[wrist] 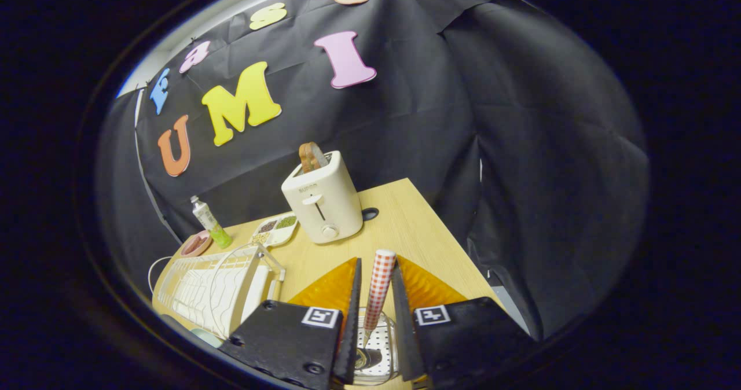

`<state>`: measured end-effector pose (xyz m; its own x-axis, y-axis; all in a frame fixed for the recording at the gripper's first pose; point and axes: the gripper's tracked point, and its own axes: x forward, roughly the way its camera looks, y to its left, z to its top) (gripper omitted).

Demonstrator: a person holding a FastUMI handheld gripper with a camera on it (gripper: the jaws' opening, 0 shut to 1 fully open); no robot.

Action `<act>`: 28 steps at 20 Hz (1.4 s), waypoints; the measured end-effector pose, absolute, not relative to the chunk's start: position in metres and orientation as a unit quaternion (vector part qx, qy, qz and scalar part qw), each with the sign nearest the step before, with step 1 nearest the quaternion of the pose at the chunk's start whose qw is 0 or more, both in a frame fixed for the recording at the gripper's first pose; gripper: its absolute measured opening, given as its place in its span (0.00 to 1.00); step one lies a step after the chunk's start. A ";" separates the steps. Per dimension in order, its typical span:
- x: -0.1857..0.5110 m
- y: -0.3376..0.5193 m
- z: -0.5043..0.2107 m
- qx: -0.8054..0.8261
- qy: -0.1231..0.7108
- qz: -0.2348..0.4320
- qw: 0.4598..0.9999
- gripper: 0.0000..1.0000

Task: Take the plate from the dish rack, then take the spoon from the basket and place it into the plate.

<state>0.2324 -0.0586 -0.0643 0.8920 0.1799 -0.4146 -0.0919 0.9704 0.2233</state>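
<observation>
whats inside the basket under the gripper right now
The spoon stands in the perforated basket, bowl end down, its checked handle rising between the gripper fingers, which look closed on it. The fingers hide most of the basket, so other contents cannot be ruled out.

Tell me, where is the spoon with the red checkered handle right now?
In the gripper view, the spoon stands between the gripper's two fingers, which close on its handle, its bowl down in the clear basket, with the toaster beyond.

A staged kitchen corner inside a recording booth: black cloth walls hang behind a small wooden table (405, 228). At the picture's middle stands a toaster (323, 205); at lower left sit a dish rack (214, 289), a tube (211, 222) and a divided snack tray (275, 229).
</observation>
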 end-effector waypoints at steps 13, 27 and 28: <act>0.179 -0.072 0.004 0.097 0.106 0.027 0.989 0.09; 0.071 -0.023 0.094 0.048 -0.015 -0.007 0.999 0.09; 0.063 -0.014 0.091 0.052 -0.016 -0.003 0.998 0.09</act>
